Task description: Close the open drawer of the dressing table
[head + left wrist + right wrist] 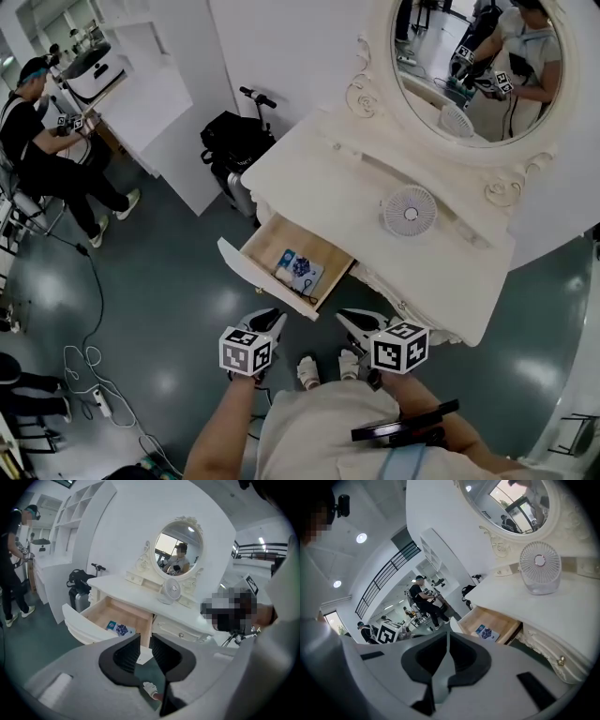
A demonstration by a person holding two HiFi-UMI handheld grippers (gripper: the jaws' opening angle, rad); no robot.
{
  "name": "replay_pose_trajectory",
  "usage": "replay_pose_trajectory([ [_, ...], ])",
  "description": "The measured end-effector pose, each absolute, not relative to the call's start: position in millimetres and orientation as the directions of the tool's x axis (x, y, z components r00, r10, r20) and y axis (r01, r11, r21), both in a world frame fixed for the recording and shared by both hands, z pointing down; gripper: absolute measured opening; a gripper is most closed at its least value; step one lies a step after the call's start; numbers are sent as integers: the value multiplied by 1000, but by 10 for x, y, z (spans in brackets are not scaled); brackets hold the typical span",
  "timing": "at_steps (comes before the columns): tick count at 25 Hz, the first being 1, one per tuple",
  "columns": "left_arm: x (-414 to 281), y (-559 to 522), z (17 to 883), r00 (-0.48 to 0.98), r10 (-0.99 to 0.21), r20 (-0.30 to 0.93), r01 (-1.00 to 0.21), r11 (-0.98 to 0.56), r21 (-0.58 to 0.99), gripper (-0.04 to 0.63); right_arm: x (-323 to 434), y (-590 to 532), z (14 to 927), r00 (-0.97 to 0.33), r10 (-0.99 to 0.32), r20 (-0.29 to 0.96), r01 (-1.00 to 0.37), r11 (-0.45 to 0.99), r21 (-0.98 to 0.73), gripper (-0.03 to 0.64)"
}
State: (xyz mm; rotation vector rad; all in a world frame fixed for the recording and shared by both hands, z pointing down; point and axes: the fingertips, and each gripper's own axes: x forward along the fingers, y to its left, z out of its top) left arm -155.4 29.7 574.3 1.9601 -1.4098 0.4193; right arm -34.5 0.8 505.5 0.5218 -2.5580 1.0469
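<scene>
The cream dressing table (319, 169) has its left drawer (246, 265) pulled out, curved front panel toward me. A blue packet (298, 269) lies inside on the wooden bottom. My left gripper (272, 319) hangs just short of the drawer front, apart from it; its jaws stand a narrow gap apart with nothing between. In the left gripper view the drawer (84, 625) and the blue packet (118, 628) show beyond the left gripper (146, 646). My right gripper (349, 321) hovers beside the drawer's right corner, jaws together and empty. The right gripper view shows the right gripper (446, 639) below the drawer (487, 620).
A small white fan (409, 210) stands on the tabletop below the oval mirror (473, 66). A black suitcase and scooter (234, 141) stand left of the table. A seated person (47, 141) works at the far left. Cables (89, 384) lie on the floor.
</scene>
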Motion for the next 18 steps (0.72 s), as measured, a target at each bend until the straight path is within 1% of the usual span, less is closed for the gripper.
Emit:
replay_pose_trajectory([
  [3,-1622,239,5838,351,-693,630,-930,-181,319,81,-361,-26,5063,-878,-216,428,-454,661,-598,18],
  [15,-2007,97,6213,257,-615,745,-966,-158,203,137,-449,-94,5134,-869,-234,437,-476,639,-605,18],
  [18,-2074,72,6331,250,-591,767,-968,-164,189,138,-483,-118,5169,-866,-235,442,-481,635,-604,18],
])
